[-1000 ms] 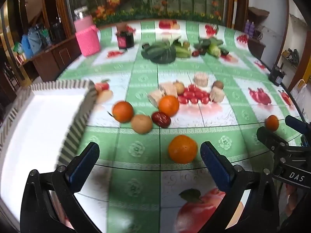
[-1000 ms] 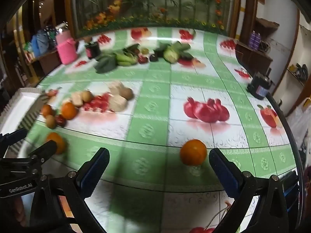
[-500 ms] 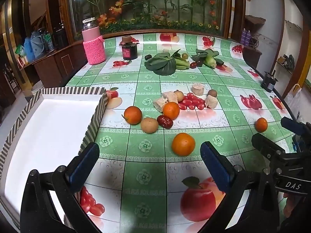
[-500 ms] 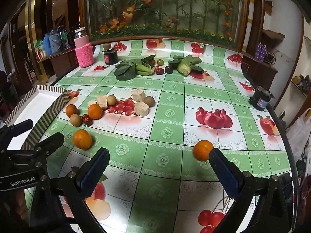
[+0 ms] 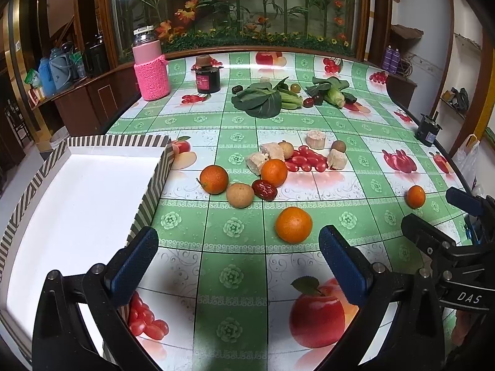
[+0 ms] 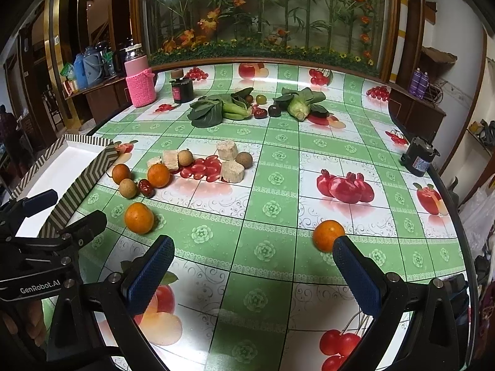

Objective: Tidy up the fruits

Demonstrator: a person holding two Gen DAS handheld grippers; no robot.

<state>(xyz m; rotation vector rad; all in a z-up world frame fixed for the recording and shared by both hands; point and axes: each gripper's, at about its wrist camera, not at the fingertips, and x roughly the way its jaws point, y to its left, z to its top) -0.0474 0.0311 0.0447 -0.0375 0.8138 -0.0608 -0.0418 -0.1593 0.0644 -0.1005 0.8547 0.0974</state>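
Left wrist view: left tongs [image 5: 238,259] spread wide, gripping nothing, hovering over the near edge of the worktop [image 5: 235,232], with an orange [image 5: 293,224] lying just ahead between the blue pads and touching neither. Farther in, toward the worktop's middle, two more oranges [image 5: 214,179] [image 5: 274,172], a brown round fruit [image 5: 240,195] and a red date [image 5: 264,189] bunched close together, the date partly tucked under the second orange. Behind them, pale cut chunks [image 5: 316,138] and small brown fruits [image 5: 338,146] sitting on a printed tomato patch, so real and printed fruit hard to separate there. Striped-walled white tray [image 5: 154,182] at the left edge, its near end cut off by the frame and partly hidden behind the left pad. Right wrist view: right tongs [image 6: 252,275] likewise wide open and empty, a lone orange [image 6: 328,235] near the worktop's right edge just beyond the right pad [image 6: 355,275], its lower side hidden behind the pad tip; contact not discernible. Leafy greens [image 6: 205,113] and dark small fruits [image 6: 274,110] toward the far edge, overlapping, individual kinds unclear. Pink-sleeved bottle [image 6: 139,85] and dark jar [image 6: 182,89] at the far left corner.
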